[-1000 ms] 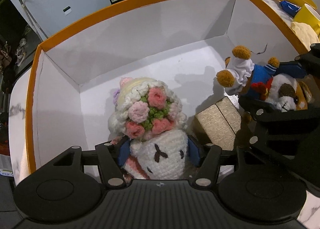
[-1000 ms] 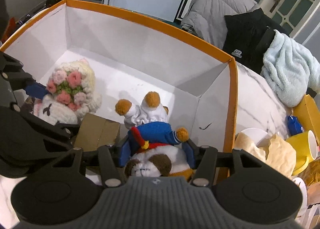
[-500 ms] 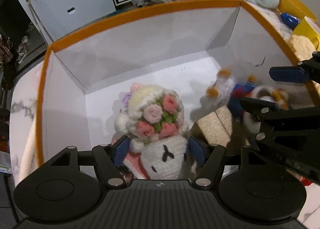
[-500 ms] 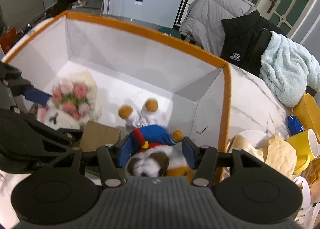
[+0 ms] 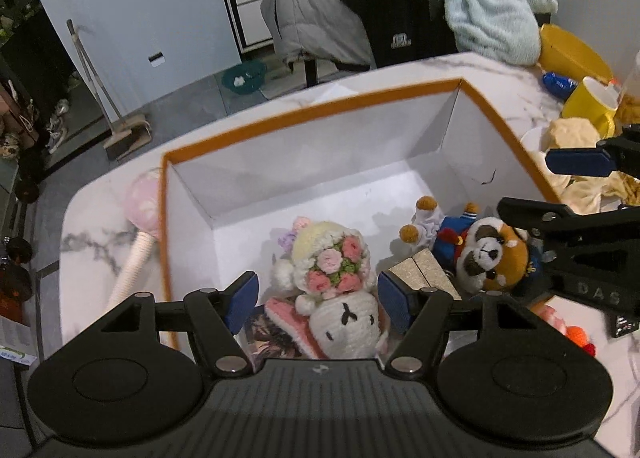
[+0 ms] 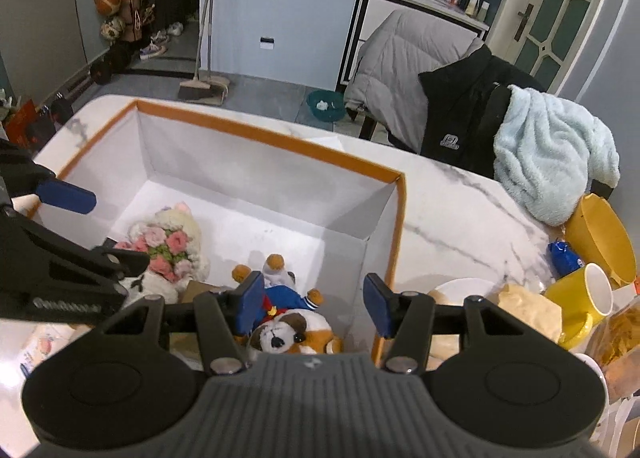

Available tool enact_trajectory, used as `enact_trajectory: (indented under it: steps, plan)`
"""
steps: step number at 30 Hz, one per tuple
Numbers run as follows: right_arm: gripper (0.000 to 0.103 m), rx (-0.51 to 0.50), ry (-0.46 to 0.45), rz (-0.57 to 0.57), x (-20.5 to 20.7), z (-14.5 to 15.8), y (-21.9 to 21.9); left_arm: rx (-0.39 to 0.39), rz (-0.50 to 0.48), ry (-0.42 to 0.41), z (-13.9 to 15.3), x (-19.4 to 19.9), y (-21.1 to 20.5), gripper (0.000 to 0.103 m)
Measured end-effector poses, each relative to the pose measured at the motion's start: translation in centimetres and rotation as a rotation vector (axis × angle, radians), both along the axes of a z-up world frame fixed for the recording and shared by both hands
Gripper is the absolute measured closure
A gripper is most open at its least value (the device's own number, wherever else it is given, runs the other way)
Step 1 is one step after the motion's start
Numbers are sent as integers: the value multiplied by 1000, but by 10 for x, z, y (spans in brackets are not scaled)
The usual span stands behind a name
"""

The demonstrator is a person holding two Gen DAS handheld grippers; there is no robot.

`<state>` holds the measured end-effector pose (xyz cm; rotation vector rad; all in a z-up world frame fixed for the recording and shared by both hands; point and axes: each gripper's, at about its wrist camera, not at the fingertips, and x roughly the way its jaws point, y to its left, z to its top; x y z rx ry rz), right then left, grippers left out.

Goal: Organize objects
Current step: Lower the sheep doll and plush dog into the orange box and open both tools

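Observation:
A white box with an orange rim (image 5: 312, 108) (image 6: 260, 138) stands on the marble table. In it a crochet bunny with a flower bouquet (image 5: 340, 298) (image 6: 168, 246) lies at the near left. A plush dog in a blue coat (image 5: 488, 254) (image 6: 292, 332) lies at the near right, and a small brown carton (image 5: 424, 270) sits between them. My left gripper (image 5: 318, 300) hangs open above the bunny, its pads clear of it. Over the dog my right gripper (image 6: 314, 308) is open too, touching nothing. Each gripper shows in the other's view: right gripper (image 5: 556, 188), left gripper (image 6: 94, 226).
A pink crochet lollipop (image 5: 140, 206) lies on the table left of the box. Right of the box are a yellow mug (image 6: 588, 298), a yellow bowl (image 6: 600, 234), a blue packet (image 6: 564, 258) and cloths. A chair with jackets and a pale blue towel (image 6: 552, 154) stands behind.
Both grippers let go of their toys and rose out of the box. The bunny and the dog now lie on the box floor, and more of the table and room shows.

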<state>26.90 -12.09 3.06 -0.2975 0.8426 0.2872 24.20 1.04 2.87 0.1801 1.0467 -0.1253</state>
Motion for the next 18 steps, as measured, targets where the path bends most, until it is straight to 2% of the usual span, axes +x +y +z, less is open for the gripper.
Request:
enact_trajectory:
  steps: [8, 15, 18]
  plan:
    - [46, 40, -35, 23, -32, 25, -18, -2, -18, -81, 39, -35, 12, 23]
    - [46, 86, -78, 37, -59, 48, -34, -58, 7, -137, 61, -62, 31, 21]
    - [46, 106, -100, 58, -73, 56, -40, -103, 26, -175, 65, -75, 41, 16]
